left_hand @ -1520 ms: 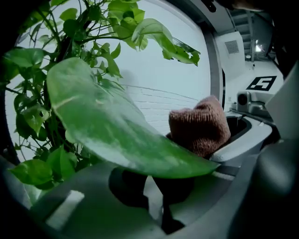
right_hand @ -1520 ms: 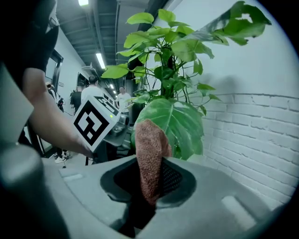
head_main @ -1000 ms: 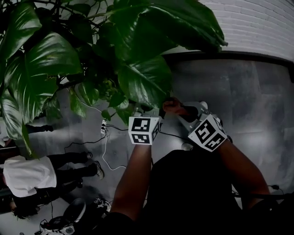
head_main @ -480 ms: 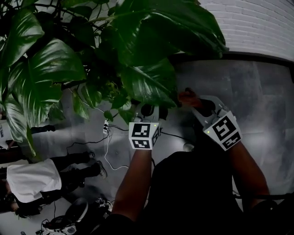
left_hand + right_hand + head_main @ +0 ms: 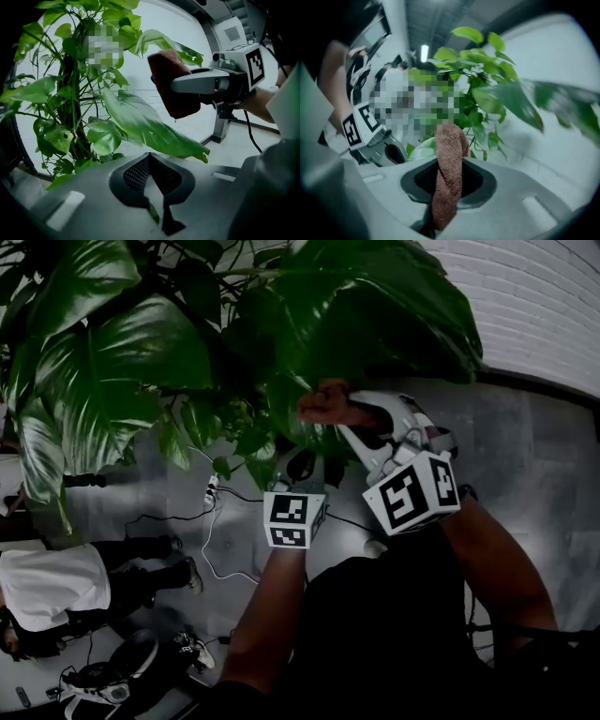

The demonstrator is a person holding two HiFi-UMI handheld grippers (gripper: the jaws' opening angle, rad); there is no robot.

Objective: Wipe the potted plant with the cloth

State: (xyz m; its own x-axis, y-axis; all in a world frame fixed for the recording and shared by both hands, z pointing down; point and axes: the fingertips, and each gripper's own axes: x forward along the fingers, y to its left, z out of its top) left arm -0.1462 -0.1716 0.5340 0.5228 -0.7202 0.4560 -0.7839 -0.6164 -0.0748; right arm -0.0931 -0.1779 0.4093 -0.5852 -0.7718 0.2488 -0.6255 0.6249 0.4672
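Observation:
The potted plant fills the top of the head view with large glossy green leaves. A brown cloth is pinched in my right gripper, which is raised against the leaves at centre. The cloth hangs twisted between the shut jaws in the right gripper view. My left gripper sits just below, under a leaf. In the left gripper view a long leaf lies over my left gripper; its jaws are shut with a green sliver of leaf between them. The cloth hovers above that leaf.
A seated person is on the grey floor at the left. White cables trail over the floor below the plant. A white brick wall stands at the upper right. A grey stand rises behind the right gripper.
My right gripper has risen and swung left with the cloth, from beside the left gripper up onto the leaves. The left gripper has stayed nearly in place.

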